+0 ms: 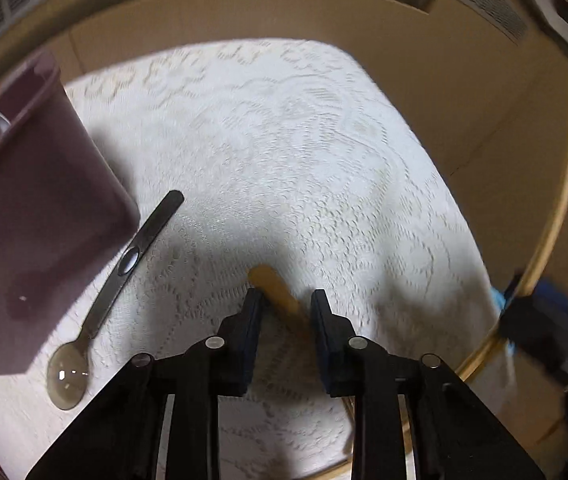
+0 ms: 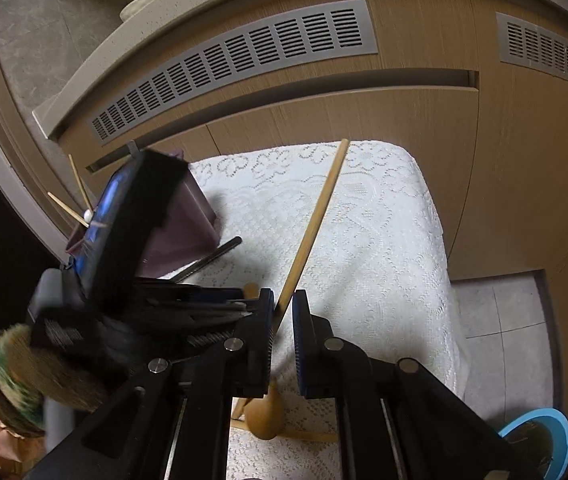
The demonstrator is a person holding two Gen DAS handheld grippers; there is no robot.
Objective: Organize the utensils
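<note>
1. The right gripper (image 2: 282, 308) is clamped nearly closed on a single wooden chopstick (image 2: 316, 224); the stick runs from between the pads up and away, its far tip reaching past the far edge of the white lace cloth (image 2: 384, 240).
2. The left gripper (image 1: 287, 300) points steeply down at the cloth with its jaws only a little apart. The rounded end of a wooden handle (image 1: 273, 288) lies between the pads, against the left one; whether the pads press on it cannot be told through the blur.
3. A dark metal spoon (image 1: 113, 288) lies flat on the cloth towards its left edge, bowl at the near end, handle slanting away to the right.
4. Just beside the spoon, at the cloth's left side, stands a maroon plastic container (image 1: 39, 216). In the right wrist view thin wooden sticks (image 2: 77, 194) poke up out of it, behind the left gripper's body.
5. In the right wrist view a wooden spoon bowl (image 2: 263, 416) lies on the cloth near its near edge, below the right gripper's fingers.
6. A wood-grain cabinet front (image 2: 424, 128) with grey vent grilles (image 2: 235, 64) rises behind the cloth's far edge.
</note>
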